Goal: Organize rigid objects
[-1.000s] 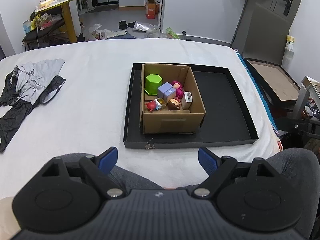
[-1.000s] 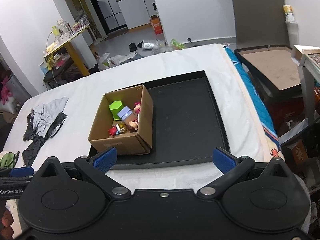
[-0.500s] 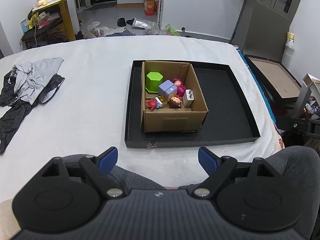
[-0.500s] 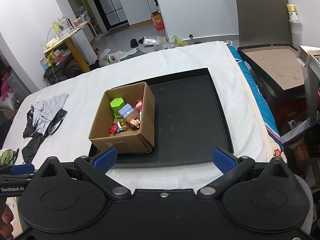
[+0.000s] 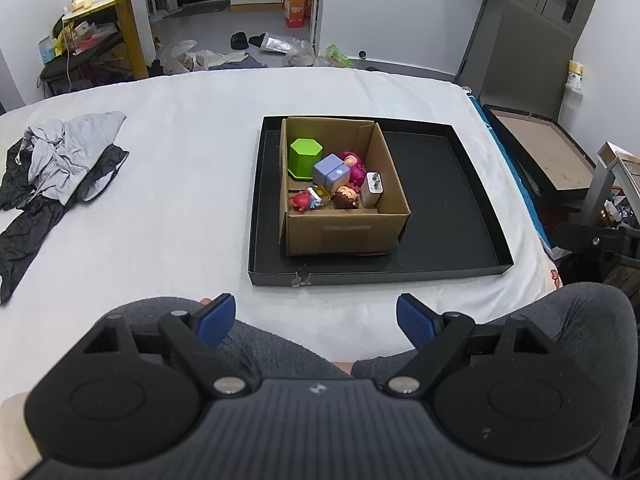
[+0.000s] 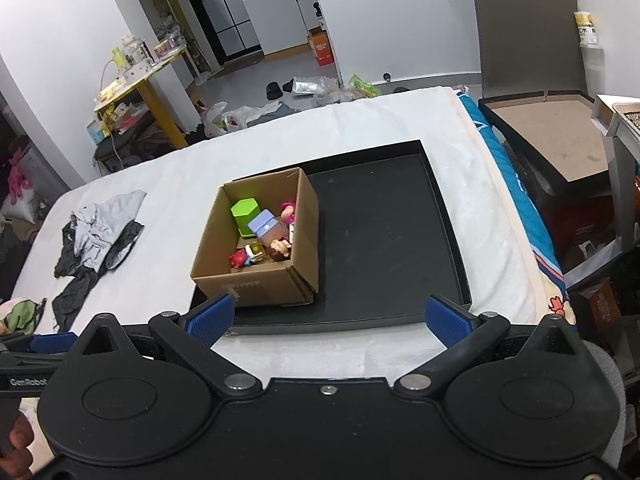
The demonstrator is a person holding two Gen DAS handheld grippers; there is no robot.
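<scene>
Right, your cardboard box [image 5: 344, 232] sits in the near left part of the black tray [image 5: 440, 216], open at the top and packed with small things. At the box's far left corner stands a lime green hexagonal block [image 5: 305, 157], and just beside it a lavender cube [image 5: 331, 172] with a magenta toy [image 5: 354, 165] behind. Against the box's right wall leans a white charger [image 5: 373, 192]; along its near wall lie a brown-haired figurine [image 5: 346, 197] and a small red figure [image 5: 301, 201] (the piece between those two is too small to make out). The rest of the tray, right of the box, is bare black.

Your left gripper [image 5: 316, 318] hangs with its jaws wide apart and nothing in them, and your right gripper [image 6: 328, 316] is just the same, both short of the tray's near rim.

The tray rests on a white bedspread [image 5: 180, 200], with crumpled grey and black clothes [image 5: 60, 168] well left of the box. Beyond the bed there's a cluttered floor and a yellow-legged table [image 5: 124, 4].
</scene>
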